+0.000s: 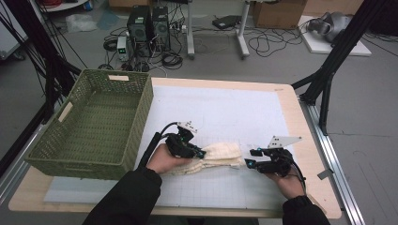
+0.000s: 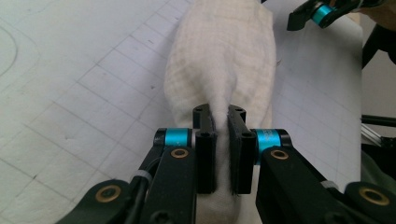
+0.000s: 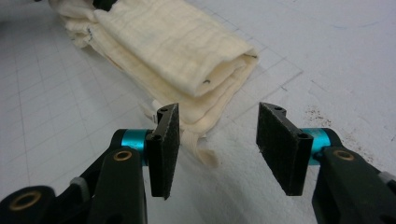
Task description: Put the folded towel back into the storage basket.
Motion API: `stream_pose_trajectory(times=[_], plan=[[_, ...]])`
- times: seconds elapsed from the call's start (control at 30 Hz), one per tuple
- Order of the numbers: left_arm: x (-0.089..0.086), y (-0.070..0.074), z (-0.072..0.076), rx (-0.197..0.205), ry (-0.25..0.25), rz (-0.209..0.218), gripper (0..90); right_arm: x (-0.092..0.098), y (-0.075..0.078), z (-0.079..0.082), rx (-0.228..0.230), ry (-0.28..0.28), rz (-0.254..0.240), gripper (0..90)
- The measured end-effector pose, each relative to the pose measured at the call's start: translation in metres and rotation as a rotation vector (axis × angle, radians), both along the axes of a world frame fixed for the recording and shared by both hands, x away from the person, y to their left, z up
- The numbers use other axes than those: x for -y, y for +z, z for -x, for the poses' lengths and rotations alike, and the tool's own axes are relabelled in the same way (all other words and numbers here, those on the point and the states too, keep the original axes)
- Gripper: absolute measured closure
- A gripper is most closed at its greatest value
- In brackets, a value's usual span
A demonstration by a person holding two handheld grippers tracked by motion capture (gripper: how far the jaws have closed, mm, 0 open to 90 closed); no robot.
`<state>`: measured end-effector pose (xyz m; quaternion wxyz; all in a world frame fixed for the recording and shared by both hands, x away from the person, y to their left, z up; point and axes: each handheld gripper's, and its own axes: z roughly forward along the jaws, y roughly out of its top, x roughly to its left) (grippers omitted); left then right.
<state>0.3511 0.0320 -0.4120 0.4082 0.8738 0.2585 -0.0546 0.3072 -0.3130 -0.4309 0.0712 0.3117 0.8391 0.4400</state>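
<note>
white gridded mat (image 1: 220,112), lower middle of frame: soft, light folded cloth (image 1: 220,155), left gripper (image 2: 219,122) pinching a ridge, right gripper (image 3: 217,122) jaws apart, empty beside its limp end, best grabbed through the thick fold.

High view looks forward and down over the whole bench (image 1: 281,101). Each tool camera sits low and close, facing the folded cloth (image 2: 224,60), common to all three.

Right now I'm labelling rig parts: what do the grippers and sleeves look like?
Both grippers, left and right, are black with cyan collars, brass pivots and flat black pads. Each carries a grey three-cornered plate and a black cable. The sleeves are dark.
</note>
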Motion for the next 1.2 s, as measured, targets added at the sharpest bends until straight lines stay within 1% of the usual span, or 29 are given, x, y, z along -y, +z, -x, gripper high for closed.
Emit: stream_pose_trajectory(times=[0.03,0.07,0.13,0.17,0.2,0.23,0.27,0.3,0.33,0.37,0.4,0.43,0.47,0.53,0.57,0.6,0.63,0.7,0.73,0.8,0.83,0.87,0.9,0.97,1.07,1.13,1.17,1.2], plan=[[0.002,-0.001,0.001,0.014,-0.017,-0.038,82.9,0.000,0.000,0.000,0.001,0.000,0.002,48.3],[0.005,-0.004,0.002,0.017,-0.024,-0.064,82.7,0.000,0.000,-0.001,0.004,0.003,0.004,48.0],[0.010,-0.009,0.004,0.009,-0.075,-0.095,81.5,-0.002,-0.001,-0.001,0.001,0.008,0.002,46.5],[0.013,-0.011,0.006,0.007,-0.090,-0.111,78.7,-0.003,-0.002,-0.001,-0.003,0.013,0.006,46.5],[0.016,-0.013,0.007,0.017,-0.102,-0.129,74.0,-0.005,-0.002,0.000,-0.009,0.022,0.016,46.5],[0.018,-0.015,0.008,0.005,-0.114,-0.130,65.2,-0.008,-0.004,-0.001,-0.007,0.029,0.026,46.5],[0.020,-0.016,0.008,-0.006,-0.122,-0.122,56.8,-0.009,-0.005,-0.001,-0.009,0.036,0.040,46.5],[0.021,-0.016,0.010,0.000,-0.124,-0.124,51.0,-0.011,-0.005,0.000,-0.012,0.042,0.050,46.7],[0.022,-0.016,0.011,0.014,-0.137,-0.134,48.6,-0.012,-0.006,0.000,-0.010,0.046,0.055,46.7],[0.023,-0.016,0.012,0.018,-0.136,-0.133,46.0,-0.012,-0.006,-0.001,-0.011,0.046,0.055,46.9],[0.024,-0.016,0.014,0.038,-0.144,-0.146,45.4,-0.011,-0.006,-0.001,-0.009,0.044,0.053,46.9],[0.025,-0.016,0.015,0.059,-0.153,-0.160,45.6,-0.011,-0.005,-0.001,-0.008,0.040,0.049,47.0],[0.026,-0.016,0.018,0.073,-0.155,-0.165,44.8,-0.010,-0.005,-0.001,-0.006,0.039,0.047,47.0],[0.029,-0.017,0.023,0.137,-0.172,-0.198,44.2,-0.009,-0.004,-0.001,-0.003,0.033,0.040,47.1],[0.030,-0.017,0.026,0.166,-0.171,-0.210,44.4,-0.008,-0.003,0.000,-0.009,0.030,0.039,47.2],[0.031,-0.017,0.028,0.205,-0.168,-0.227,48.4,-0.008,-0.003,0.000,-0.002,0.028,0.040,47.2],[0.031,-0.018,0.030,0.222,-0.169,-0.231,51.9,-0.008,-0.003,0.000,0.001,0.027,0.041,47.2],[0.031,-0.017,0.031,0.245,-0.157,-0.240,56.2,-0.008,-0.002,0.001,0.003,0.024,0.038,47.2],[0.031,-0.017,0.032,0.267,-0.152,-0.247,60.7,-0.008,-0.002,0.000,0.012,0.025,0.036,47.2],[0.032,-0.016,0.032,0.281,-0.155,-0.253,71.3,-0.007,-0.001,0.001,0.009,0.020,0.031,47.2],[0.033,-0.016,0.032,0.280,-0.147,-0.257,75.4,-0.006,-0.001,0.000,0.017,0.019,0.029,47.2],[0.033,-0.015,0.031,0.272,-0.143,-0.257,77.1,-0.006,0.000,0.000,0.010,0.014,0.026,47.1],[0.031,-0.014,0.029,0.253,-0.136,-0.253,77.8,-0.005,0.000,0.000,0.017,0.014,0.027,47.2],[0.028,-0.013,0.025,0.217,-0.105,-0.235,78.6,-0.004,0.000,0.000,0.016,0.010,0.023,47.1],[0.020,-0.008,0.020,0.171,-0.064,-0.183,78.9,-0.001,0.000,-0.001,0.017,0.003,0.013,47.1],[0.013,-0.003,0.016,0.147,-0.028,-0.123,79.1,0.000,0.001,-0.001,0.015,-0.002,0.007,47.0],[0.010,-0.001,0.015,0.143,-0.016,-0.109,79.1,0.001,0.001,-0.001,0.013,-0.005,0.005,46.9],[0.009,0.001,0.014,0.145,-0.014,-0.107,79.1,0.002,0.001,-0.001,0.014,-0.006,0.005,46.9]])
